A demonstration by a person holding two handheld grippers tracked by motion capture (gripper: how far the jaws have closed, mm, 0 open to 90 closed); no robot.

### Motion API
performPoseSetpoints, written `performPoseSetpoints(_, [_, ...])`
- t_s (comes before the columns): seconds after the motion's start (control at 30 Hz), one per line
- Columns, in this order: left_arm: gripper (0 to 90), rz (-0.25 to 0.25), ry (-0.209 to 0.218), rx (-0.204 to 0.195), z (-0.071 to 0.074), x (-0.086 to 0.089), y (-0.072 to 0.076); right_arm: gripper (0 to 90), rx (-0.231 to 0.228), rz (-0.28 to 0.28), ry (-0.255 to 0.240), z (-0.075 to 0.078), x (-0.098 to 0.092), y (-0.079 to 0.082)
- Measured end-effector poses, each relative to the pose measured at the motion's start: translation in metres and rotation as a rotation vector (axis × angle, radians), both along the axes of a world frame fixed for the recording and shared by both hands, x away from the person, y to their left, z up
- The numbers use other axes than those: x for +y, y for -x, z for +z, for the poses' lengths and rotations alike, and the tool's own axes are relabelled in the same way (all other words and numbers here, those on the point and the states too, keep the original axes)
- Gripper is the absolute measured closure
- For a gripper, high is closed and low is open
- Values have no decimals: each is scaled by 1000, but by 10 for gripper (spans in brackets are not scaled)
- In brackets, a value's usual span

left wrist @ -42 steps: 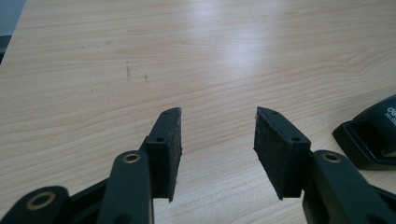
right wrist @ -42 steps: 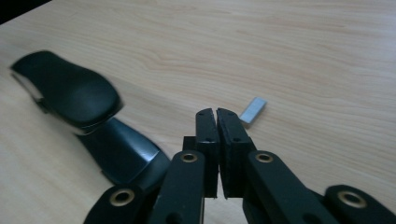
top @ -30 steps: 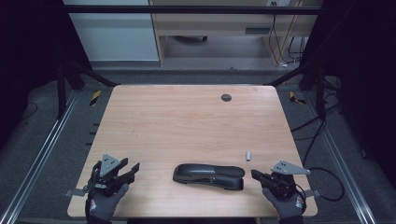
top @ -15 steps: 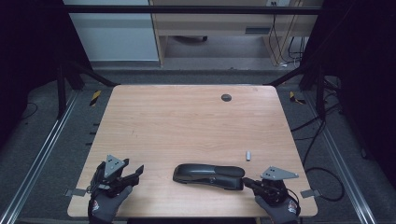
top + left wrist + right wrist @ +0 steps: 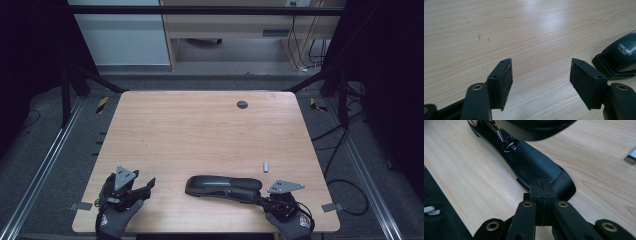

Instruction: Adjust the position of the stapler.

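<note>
Black stapler point(image 5: 223, 186) lies flat near the desk's point(image 5: 200, 130) front edge. Right claw point(image 5: 541, 192), jaws pressed together on nothing, sits at the stapler's rear end, probably to brace it. Left claw point(image 5: 541, 75), jaws just opened wide and empty, waits off the stapler's front end.

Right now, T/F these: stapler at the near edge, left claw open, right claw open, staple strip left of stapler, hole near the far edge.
1. The stapler lies near the table's near edge. True.
2. The left claw is open with nothing between its jaws. True.
3. The right claw is open. False: it is shut, pads together at the stapler's end.
4. The small silver strip lies left of the stapler. False: it lies right of it, farther back.
5. A dark round hole sits near the far edge. True.
</note>
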State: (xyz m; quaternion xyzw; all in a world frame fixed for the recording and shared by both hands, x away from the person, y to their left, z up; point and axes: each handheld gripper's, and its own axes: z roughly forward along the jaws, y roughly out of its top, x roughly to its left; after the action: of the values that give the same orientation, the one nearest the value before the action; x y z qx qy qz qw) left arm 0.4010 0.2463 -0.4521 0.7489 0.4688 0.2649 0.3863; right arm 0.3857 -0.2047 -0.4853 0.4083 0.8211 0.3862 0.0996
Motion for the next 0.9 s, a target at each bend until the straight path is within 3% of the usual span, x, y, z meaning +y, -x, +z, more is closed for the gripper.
performPoseSetpoints(0.47, [345, -9, -5, 2, 0, -2, -1, 900, 25, 31, 37, -4, 5, -2])
performPoseSetpoints(0.9, [348, -17, -12, 6, -1, -4, -2, 900, -2, -9, 57, -4, 3, -7])
